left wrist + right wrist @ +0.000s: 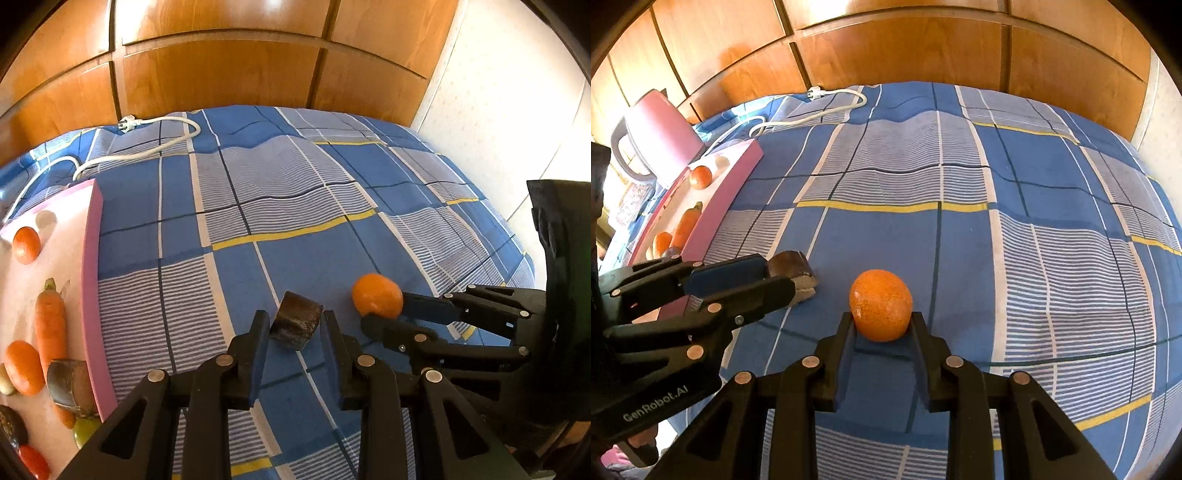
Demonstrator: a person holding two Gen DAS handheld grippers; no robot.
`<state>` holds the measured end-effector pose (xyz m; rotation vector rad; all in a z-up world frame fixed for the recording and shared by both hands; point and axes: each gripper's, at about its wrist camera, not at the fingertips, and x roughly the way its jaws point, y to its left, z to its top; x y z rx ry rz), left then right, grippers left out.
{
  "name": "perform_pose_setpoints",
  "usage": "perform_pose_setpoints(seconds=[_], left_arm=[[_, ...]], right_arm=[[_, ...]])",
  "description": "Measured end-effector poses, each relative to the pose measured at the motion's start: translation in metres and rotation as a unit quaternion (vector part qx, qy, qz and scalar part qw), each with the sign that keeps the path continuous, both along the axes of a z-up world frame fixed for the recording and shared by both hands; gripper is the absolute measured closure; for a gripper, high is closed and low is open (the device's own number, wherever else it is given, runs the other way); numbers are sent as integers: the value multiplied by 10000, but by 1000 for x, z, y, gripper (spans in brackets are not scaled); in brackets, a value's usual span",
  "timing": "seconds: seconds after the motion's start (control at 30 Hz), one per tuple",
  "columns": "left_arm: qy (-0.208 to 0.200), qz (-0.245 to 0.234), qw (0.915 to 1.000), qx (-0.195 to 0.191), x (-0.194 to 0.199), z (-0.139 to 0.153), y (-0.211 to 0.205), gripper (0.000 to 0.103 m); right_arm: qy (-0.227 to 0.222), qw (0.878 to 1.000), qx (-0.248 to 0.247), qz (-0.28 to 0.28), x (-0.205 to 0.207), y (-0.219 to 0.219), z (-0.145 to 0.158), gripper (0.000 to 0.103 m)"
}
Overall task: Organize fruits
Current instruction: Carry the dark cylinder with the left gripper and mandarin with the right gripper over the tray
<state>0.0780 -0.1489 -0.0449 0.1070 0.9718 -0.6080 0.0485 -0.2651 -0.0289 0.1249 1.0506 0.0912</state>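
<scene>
Left wrist view: left gripper [295, 319] low over the blue checked bedspread [295, 206], fingers [258, 332] closed against the two sides of a dark brown chunk of fruit [296, 320], clamped on it. Just to the right, an orange [376, 295] resting on the bedspread, pinched at its near side by the right gripper [384, 306] reaching in from the right edge. At far left, a pink-rimmed tray [92, 280] lying on the bed, carrying a small mandarin [26, 245], a carrot [50, 332], a second orange fruit [23, 367], another dark brown chunk [70, 386], a green fruit [85, 431] partly hidden, and a red one [35, 461] at the bottom corner. White power cable [147, 142] with plug trailing across the far part of the bed; wooden wardrobe panels [221, 70] behind.

Right wrist view: right gripper [882, 325] with both fingers [846, 332] pressed on the sides of the orange [880, 304], clamped on it, fruit sitting on the bedspread [997, 221]. Left gripper [783, 280] entering from the left, closed on the dark chunk [794, 275], near the orange but apart from it. Tray [720, 199] along the left, with mandarin [700, 177] and carrot [687, 221] in it. Pink kettle [661, 129] with grey handle beyond the tray; cable [827, 107] on the bed near the wardrobe [886, 48].
</scene>
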Motion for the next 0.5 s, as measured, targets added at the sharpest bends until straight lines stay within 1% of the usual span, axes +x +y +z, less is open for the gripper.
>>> perform_pose_setpoints(seconds=[0.07, 0.17, 0.2, 0.5], left_arm=[[55, 76, 9998, -147, 1, -3, 3, 73], [214, 186, 9995, -145, 7, -11, 7, 73], [208, 214, 9995, -141, 7, -13, 7, 73], [69, 242, 9996, -161, 5, -16, 7, 73]], right_arm=[[-10, 10000, -1, 15, 0, 0, 0, 72], [-59, 10000, 55, 40, -1, -1, 0, 68], [-80, 9999, 63, 38, -2, -1, 1, 66], [-221, 9997, -71, -36, 2, 1, 1, 65]])
